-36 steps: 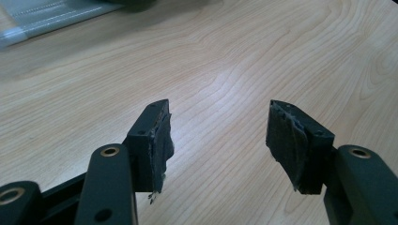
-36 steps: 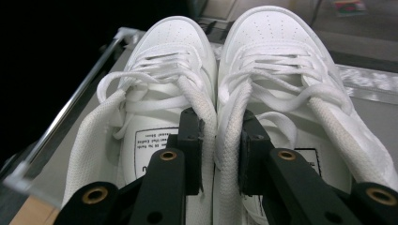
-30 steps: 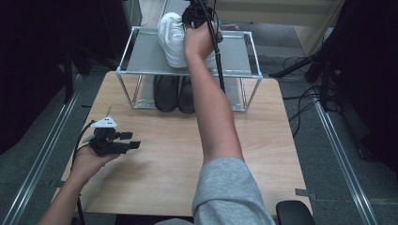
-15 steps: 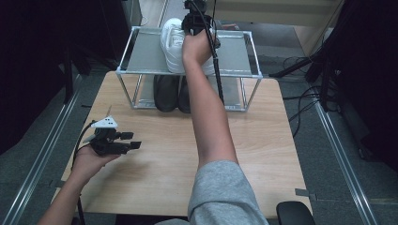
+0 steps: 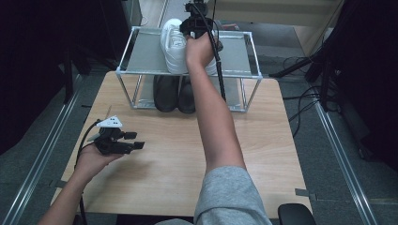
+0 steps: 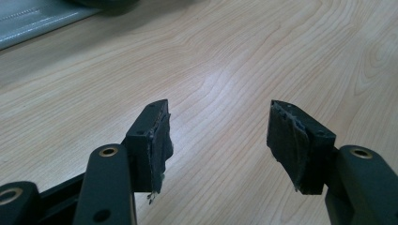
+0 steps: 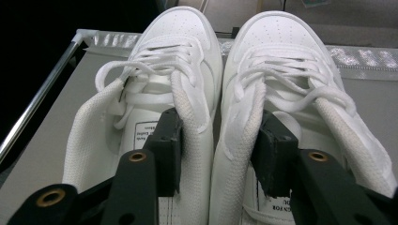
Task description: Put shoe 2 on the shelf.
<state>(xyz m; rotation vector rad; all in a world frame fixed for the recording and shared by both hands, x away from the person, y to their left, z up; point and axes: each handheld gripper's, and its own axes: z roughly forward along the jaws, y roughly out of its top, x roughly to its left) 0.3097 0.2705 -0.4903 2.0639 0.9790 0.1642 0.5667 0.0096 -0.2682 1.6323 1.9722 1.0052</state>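
Observation:
Two white sneakers stand side by side on the top shelf of a metal rack (image 5: 234, 58); the left sneaker (image 7: 155, 93) and the right sneaker (image 7: 291, 84) point away from me. My right gripper (image 7: 220, 145) reaches down from above (image 5: 195, 21), one jaw inside each shoe's opening. The two inner collars lie between the jaws, which have just been opening and stand open. My left gripper (image 5: 135, 140) is held just above the wooden table (image 5: 263, 140) at the left, open (image 6: 218, 136) with nothing between its pads.
A pair of black shoes (image 5: 176, 93) stands under the rack's shelf on the table. The rack's metal legs and rim frame the back of the table. Floor rails run along both sides, and a dark stand and cables sit at the right.
The right hand has shifted slightly over the white sneakers on the rack. The left hand and its gripper have stayed where they were.

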